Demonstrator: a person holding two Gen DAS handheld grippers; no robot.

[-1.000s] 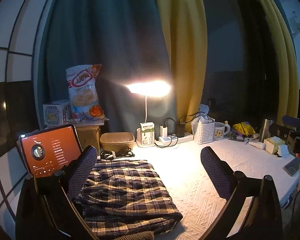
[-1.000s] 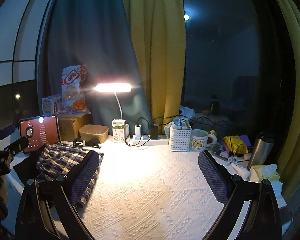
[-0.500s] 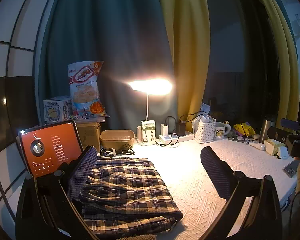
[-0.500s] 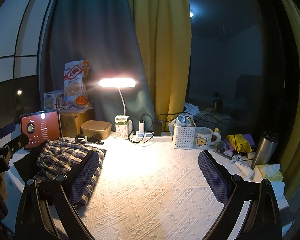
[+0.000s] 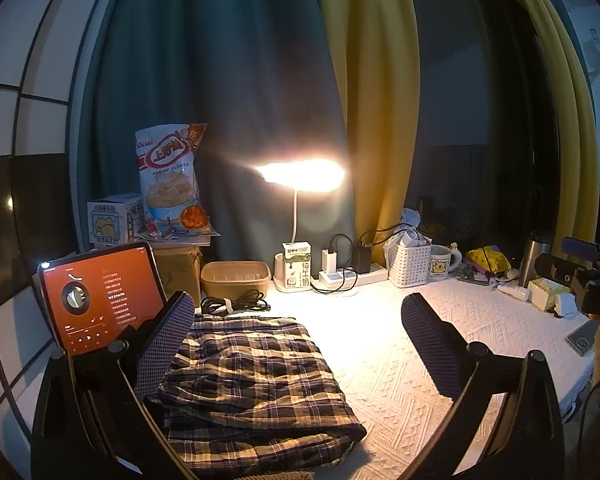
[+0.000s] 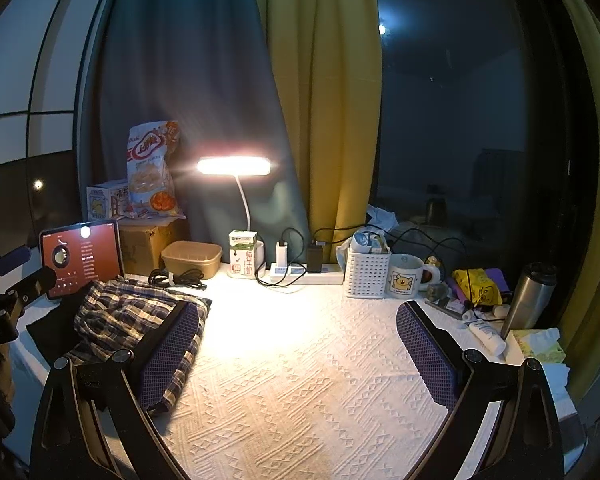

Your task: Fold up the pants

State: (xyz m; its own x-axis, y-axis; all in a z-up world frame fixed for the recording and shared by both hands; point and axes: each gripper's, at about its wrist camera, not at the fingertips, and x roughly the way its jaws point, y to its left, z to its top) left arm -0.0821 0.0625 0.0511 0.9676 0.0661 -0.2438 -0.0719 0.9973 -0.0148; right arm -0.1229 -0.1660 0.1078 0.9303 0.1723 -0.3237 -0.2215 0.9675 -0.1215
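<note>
Nearest, the left gripper (image 5: 296,344) and right gripper (image 6: 298,344) both hang spread, holding nothing. Beyond, the plaid pants (image 5: 252,380) lie in a folded stack just in front of the tablet (image 5: 100,300). Folding looks finished; the next move is probably only tidying.

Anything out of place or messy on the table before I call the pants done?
Nothing spilled or damaged. The plaid pants lie folded in a stack, though the layers are uneven and rumpled at the near edge. Both grippers, left and right, are open and hold nothing. The clutter along the back stands upright.
</note>
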